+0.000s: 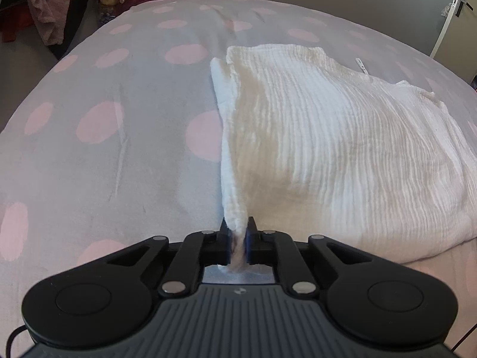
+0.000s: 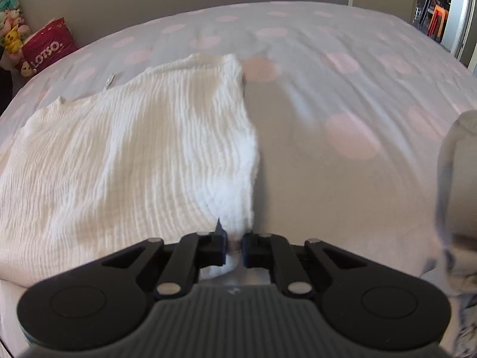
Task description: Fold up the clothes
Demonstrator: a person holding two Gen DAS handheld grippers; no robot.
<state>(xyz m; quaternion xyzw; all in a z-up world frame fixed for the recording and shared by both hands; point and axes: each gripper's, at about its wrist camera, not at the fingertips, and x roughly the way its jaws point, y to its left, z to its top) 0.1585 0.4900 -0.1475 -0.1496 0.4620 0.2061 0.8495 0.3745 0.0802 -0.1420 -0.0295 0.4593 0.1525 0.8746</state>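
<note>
Left gripper clenched on white garment's near-left corner; right gripper clenched on near-right corner; garment extends far across bedspread.

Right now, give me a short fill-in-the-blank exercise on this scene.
1. The left claw is shut on the ____ crinkled cotton garment.
2. The grey bedspread bears ____ round dots.
3. The right claw grips the garment's ____ edge.
Missing: white; pink; right
</note>
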